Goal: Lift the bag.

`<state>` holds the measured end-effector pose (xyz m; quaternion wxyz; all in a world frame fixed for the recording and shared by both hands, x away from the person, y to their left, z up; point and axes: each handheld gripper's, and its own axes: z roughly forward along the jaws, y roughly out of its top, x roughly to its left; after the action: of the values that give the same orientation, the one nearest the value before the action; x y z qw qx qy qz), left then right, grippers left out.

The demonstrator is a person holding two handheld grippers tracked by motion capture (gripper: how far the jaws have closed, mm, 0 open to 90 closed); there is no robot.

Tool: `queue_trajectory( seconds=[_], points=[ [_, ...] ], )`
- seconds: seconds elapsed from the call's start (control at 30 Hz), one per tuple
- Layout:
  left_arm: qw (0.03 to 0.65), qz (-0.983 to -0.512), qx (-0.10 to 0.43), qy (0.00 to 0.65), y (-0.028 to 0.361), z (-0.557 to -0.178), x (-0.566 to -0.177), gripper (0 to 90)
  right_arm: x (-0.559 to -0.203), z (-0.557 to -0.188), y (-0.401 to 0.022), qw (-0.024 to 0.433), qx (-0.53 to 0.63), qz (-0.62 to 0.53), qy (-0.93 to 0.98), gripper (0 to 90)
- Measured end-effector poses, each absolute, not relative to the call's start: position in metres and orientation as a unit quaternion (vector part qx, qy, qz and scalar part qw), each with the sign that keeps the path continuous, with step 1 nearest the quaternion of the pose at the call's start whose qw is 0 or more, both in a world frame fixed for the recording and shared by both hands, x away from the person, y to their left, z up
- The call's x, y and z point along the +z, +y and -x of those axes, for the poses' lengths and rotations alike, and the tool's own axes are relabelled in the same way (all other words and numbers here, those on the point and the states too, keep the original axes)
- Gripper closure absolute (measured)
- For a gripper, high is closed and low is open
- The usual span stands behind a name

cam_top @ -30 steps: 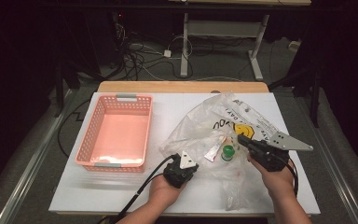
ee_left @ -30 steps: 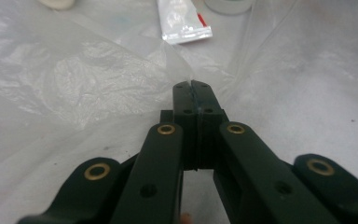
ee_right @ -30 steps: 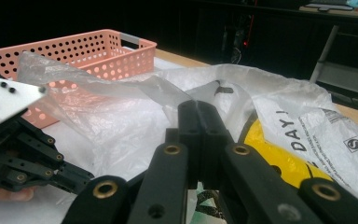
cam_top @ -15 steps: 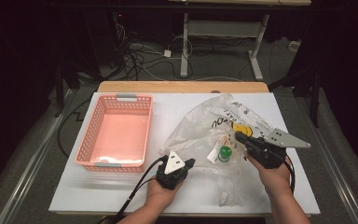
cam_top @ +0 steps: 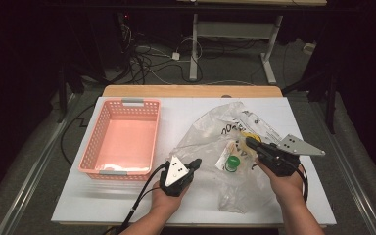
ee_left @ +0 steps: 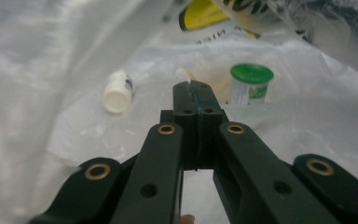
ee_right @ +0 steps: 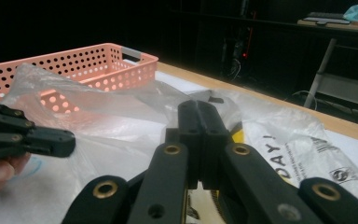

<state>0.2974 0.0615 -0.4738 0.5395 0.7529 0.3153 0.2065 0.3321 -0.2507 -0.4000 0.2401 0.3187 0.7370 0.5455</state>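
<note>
On the white table [cam_top: 127,200], my left gripper [cam_top: 195,164] has its jaws closed and empty, at the near-left edge of the clear plastic bag [cam_top: 210,134]. My right gripper [cam_top: 250,142], jaws pressed together, rests over the bag. Green-capped bottle [cam_top: 232,163] and white-capped vial [ee_left: 117,91] lie inside. Pink basket [cam_top: 96,142] stands left, apart.

Plastic bag [cam_top: 235,161] veils yellow item [cam_top: 248,137] (print unreadable).
</note>
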Motion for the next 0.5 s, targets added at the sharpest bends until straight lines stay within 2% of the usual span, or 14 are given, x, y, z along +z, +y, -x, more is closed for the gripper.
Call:
queue_trajectory(
  seconds=[0.5],
  points=[
    [0.581,-0.697,0.287,0.307,0.072,-0.305,-0.429,88.5,-0.399,-0.346,-0.235,0.236,0.561,-0.306,0.732,90.0]
  ],
)
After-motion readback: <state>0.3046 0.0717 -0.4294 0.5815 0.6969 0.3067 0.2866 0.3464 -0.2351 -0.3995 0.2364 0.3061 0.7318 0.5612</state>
